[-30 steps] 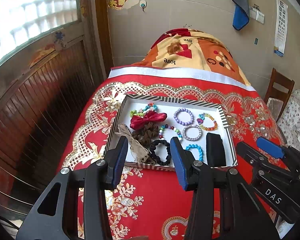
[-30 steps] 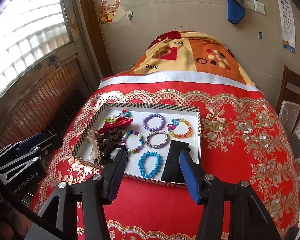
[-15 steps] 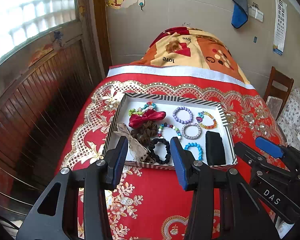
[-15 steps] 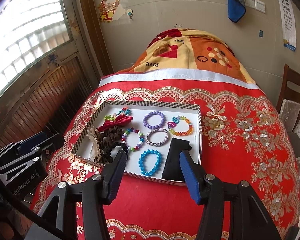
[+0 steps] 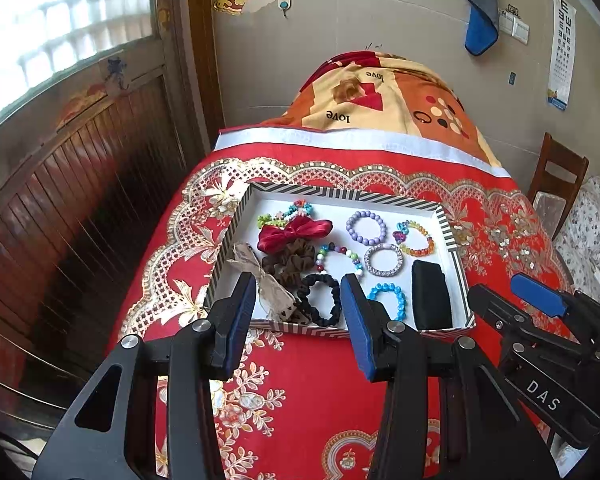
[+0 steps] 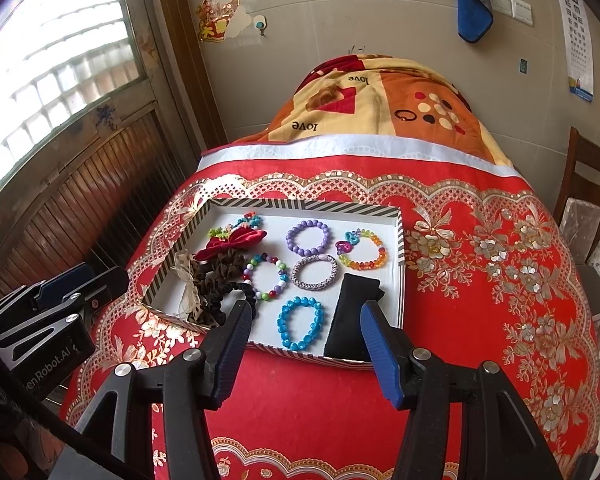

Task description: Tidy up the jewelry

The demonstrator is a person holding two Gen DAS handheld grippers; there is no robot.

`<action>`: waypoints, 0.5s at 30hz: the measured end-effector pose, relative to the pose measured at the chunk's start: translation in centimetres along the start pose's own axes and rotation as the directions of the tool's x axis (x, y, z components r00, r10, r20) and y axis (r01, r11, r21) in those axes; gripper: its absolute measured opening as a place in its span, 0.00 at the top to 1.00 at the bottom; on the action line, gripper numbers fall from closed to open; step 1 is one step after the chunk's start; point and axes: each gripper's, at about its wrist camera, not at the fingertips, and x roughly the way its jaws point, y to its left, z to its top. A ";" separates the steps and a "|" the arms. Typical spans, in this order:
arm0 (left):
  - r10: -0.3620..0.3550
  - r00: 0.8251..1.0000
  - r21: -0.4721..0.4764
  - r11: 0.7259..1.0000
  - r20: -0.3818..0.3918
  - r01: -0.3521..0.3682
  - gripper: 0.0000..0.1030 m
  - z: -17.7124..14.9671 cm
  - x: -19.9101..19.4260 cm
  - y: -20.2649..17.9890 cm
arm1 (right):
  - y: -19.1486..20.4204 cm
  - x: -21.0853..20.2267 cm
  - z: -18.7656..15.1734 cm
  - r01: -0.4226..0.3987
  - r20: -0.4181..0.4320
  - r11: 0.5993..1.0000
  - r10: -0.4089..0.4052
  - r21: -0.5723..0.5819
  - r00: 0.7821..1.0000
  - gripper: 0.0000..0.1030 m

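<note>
Table cover (image 6: 480, 280): red cloth with gold floral edging; it carries the tray, and both grippers hang over its near part.
Blanket (image 6: 380, 100): orange and cream, heaped beyond the tray's far side, against the wall.
Tray (image 6: 400, 240): shallow, white inside, striped rim; it holds all the jewelry and hair pieces.
Left gripper (image 5: 298, 292): just short of the tray's near rim, jaws spread, nothing between the pads; the black scrunchie shows through the gap.
Right gripper (image 6: 304, 320): just short of the tray's near rim, jaws spread wide and empty; the blue bracelet and the pouch show through the gap.
Black pouch (image 6: 350, 312): near right corner of the tray, lying flat.
Red bow (image 5: 292, 232): left half of the tray, resting on the brown scrunchie (image 5: 290, 262).
Black scrunchie (image 5: 320, 300): near the tray's near rim, left of centre.
Blue bracelet (image 6: 300, 322): near rim, just left of the pouch.
Silver bracelet (image 6: 314, 272): centre of the tray.
Purple bracelet (image 6: 308, 236): far side of the tray, beyond the silver one.
Rainbow bracelet (image 6: 362, 250): far right part of the tray.
Multicolour bead bracelet (image 6: 266, 276): just left of the silver one.
</note>
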 end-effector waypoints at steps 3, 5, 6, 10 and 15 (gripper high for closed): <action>-0.001 1.000 -0.002 1.000 -0.007 0.001 0.58 -0.4 0.3 0.0 | 0.0 0.1 0.0 -0.001 -0.003 1.000 0.001 0.002 1.000 0.47; -0.001 1.000 0.000 1.000 -0.013 0.001 0.58 -0.7 0.4 -0.1 | 0.0 0.2 0.0 -0.003 -0.006 1.000 0.003 0.002 1.000 0.46; 0.000 1.000 0.002 1.000 -0.014 0.000 0.58 -0.7 0.4 -0.1 | 0.0 0.2 0.0 -0.004 -0.008 1.000 0.004 0.001 1.000 0.46; -0.001 1.000 0.000 1.000 -0.017 0.001 0.58 -0.6 0.6 0.0 | 0.0 0.4 0.0 -0.007 -0.014 1.000 0.007 -0.001 1.000 0.46; -0.006 1.000 0.009 1.000 -0.005 0.006 0.58 -0.5 0.6 -0.1 | -0.1 0.8 0.0 -0.008 -0.020 1.000 0.008 -0.001 1.000 0.46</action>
